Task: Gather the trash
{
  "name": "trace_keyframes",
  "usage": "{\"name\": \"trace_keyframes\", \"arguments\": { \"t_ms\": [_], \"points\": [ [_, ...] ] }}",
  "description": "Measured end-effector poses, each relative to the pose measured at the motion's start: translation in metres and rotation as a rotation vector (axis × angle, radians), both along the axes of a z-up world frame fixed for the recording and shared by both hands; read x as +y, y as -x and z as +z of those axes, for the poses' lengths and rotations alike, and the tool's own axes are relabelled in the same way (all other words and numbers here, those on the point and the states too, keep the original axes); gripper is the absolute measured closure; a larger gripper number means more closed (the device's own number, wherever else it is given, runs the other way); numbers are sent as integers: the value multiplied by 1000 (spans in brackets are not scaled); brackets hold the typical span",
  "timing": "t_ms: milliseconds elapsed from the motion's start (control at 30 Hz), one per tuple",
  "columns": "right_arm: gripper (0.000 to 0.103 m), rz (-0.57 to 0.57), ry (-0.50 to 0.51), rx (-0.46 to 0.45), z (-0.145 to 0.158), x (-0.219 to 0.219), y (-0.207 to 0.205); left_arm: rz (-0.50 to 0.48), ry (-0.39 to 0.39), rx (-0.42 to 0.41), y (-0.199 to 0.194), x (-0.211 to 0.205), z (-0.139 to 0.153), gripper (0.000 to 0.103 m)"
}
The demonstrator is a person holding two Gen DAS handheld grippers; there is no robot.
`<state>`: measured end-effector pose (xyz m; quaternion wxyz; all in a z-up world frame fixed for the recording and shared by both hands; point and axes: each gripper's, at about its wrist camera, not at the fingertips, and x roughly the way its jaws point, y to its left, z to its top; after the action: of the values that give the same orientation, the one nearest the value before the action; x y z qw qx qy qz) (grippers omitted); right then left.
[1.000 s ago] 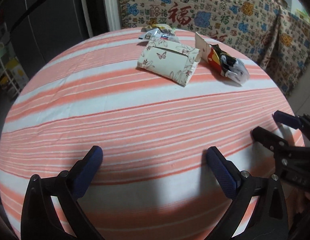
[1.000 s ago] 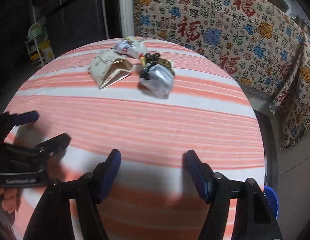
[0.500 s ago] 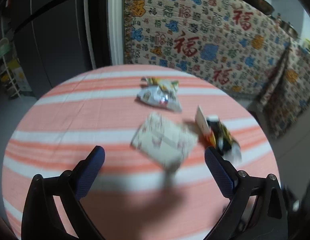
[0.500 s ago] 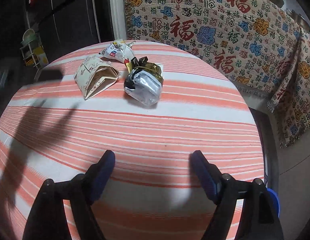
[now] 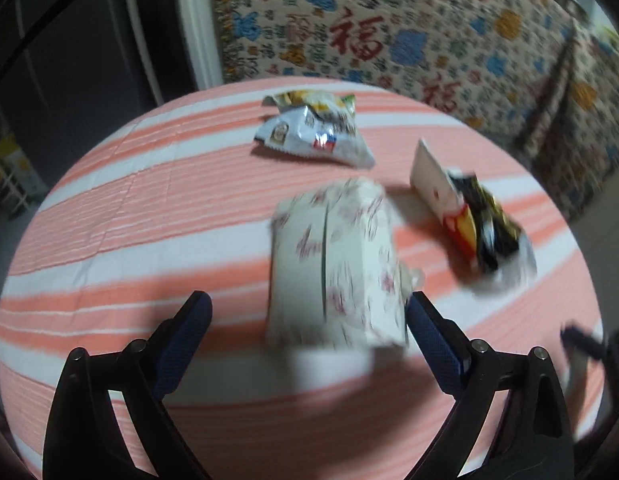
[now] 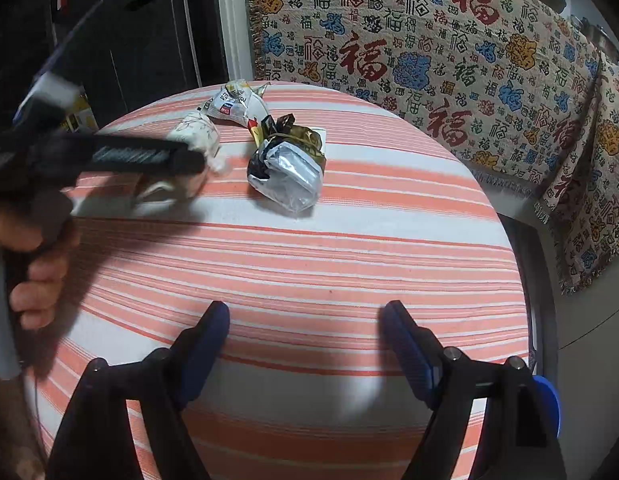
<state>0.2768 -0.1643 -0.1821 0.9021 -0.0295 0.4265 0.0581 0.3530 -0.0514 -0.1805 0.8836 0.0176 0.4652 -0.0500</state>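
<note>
The left gripper (image 5: 307, 328) is closing its still wide-spread jaws around the floral paper pack (image 5: 335, 264) lying at twelve o'clock, while the right gripper (image 6: 305, 344) is hanging spread above the striped table (image 6: 349, 248).

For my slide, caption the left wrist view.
Left gripper, jaws closing, nears a floral paper packet on the striped tablecloth, snack wrappers beyond.

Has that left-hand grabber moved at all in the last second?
Yes. In the right wrist view the left gripper has gone from the near left table edge out across the striped table to the floral paper packet.
</note>
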Motion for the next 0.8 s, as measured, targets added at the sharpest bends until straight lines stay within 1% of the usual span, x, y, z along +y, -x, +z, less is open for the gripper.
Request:
{"name": "trace_keyframes", "arguments": {
  "t_ms": [67, 133, 200, 267, 333, 400, 433, 467, 533, 567, 633, 667, 733, 800],
  "points": [
    [22, 1, -22, -3, 1, -2, 0, -34, 12, 9, 10, 9, -2, 7],
    [22, 3, -110, -22, 7, -9, -4, -57, 51, -1, 16, 15, 0, 7],
    [22, -9, -148, -38, 16, -14, -18, -83, 84, -15, 17, 16, 3, 7],
    [22, -9, -195, -36, 23, -16, -39, -110, 99, -35, 16, 12, 10, 6],
    [22, -24, -225, -16, 26, -17, -60, -141, 92, -61, 13, 4, 17, 4],
    [23, -13, -252, 8, 25, -15, -78, -159, 62, -66, 5, -7, 19, 4],
    [31, -9, -261, 25, 23, -15, -85, -163, 52, -68, 1, -11, 19, 7],
    [62, -9, -272, 34, 22, -14, -91, -164, 45, -74, -2, -13, 19, 11],
    [62, -6, -277, 49, 20, -15, -96, -168, 47, -68, -6, -12, 18, 45],
    [62, -8, -279, 42, 22, -15, -92, -167, 56, -68, -6, -10, 18, 44],
    [62, 6, -271, 10, 32, -17, -75, -165, 91, -84, 2, -2, 22, 49],
    [62, 12, -262, -10, 39, -18, -62, -164, 96, -86, 9, 2, 25, 50],
    [62, 40, -244, -37, 52, -19, -36, -159, 101, -92, 26, 10, 31, 66],
    [62, 72, -206, -35, 61, -15, -9, -151, 122, -83, 49, 22, 35, 68]
  ]
}}
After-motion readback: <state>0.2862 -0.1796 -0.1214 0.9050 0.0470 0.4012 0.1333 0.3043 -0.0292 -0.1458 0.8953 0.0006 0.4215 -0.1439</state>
